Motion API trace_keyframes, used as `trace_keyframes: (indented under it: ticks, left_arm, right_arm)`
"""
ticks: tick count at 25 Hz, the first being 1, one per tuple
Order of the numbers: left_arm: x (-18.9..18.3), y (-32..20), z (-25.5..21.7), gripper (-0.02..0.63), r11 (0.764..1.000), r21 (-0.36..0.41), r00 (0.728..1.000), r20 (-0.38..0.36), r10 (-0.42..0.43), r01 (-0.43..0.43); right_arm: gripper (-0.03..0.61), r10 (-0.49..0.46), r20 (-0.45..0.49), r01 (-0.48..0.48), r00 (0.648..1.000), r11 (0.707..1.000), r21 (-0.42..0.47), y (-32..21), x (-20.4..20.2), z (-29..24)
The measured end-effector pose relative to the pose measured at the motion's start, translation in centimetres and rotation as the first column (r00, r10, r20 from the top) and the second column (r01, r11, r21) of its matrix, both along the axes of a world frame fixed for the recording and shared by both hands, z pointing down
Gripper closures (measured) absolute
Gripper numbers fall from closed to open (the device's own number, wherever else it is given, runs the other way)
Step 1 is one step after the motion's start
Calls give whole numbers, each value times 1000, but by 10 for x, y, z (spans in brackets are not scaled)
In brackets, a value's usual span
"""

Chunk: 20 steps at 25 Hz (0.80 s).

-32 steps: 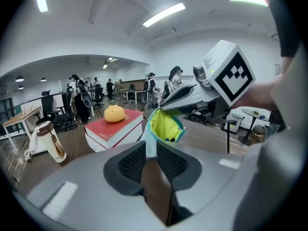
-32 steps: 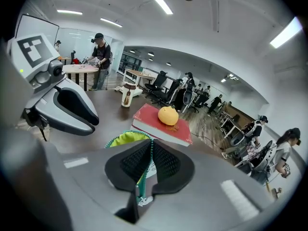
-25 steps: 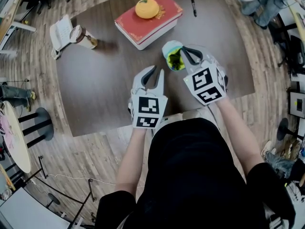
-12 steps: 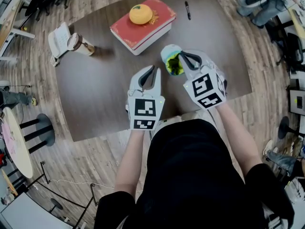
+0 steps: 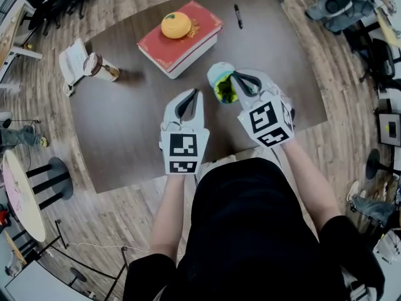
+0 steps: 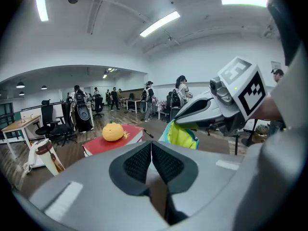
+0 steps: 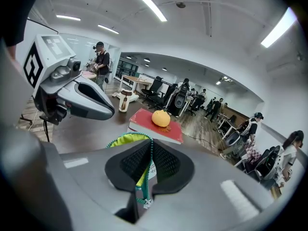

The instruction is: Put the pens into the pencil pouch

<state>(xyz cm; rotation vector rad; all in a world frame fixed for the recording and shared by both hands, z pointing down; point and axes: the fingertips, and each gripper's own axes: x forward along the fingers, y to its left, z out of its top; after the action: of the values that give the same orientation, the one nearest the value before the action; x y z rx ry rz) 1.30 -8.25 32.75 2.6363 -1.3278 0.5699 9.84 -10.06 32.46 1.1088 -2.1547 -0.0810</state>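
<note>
Left tool (image 5: 196,93) just closed empty; right tool (image 5: 234,74) pinches pouch (image 5: 220,84).

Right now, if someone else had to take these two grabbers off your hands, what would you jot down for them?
Left gripper: jaws have just closed and stand together with nothing between them; it sits beside the pouch.
Right gripper: shut on the zipper rim of the pencil pouch, whose mouth is open and shows the yellow-green lining.
Pen: one black pen lies near the far edge of the table, beyond the red book, apart from both grippers.
Done: the pouch is unzipped and held. Whether a pen is already inside, I cannot tell.
Left to do: probably fetch that pen with the left gripper and drop it in.
</note>
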Motion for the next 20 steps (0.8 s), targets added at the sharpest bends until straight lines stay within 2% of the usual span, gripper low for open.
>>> trace_keyframes:
  ticks: [20]
  left_arm:
    - [-8, -9, -3, 617, 1000, 5, 1000, 3, -25, 25]
  right_arm:
    - [560, 4, 12, -4, 1000, 1000, 15, 5, 3, -6]
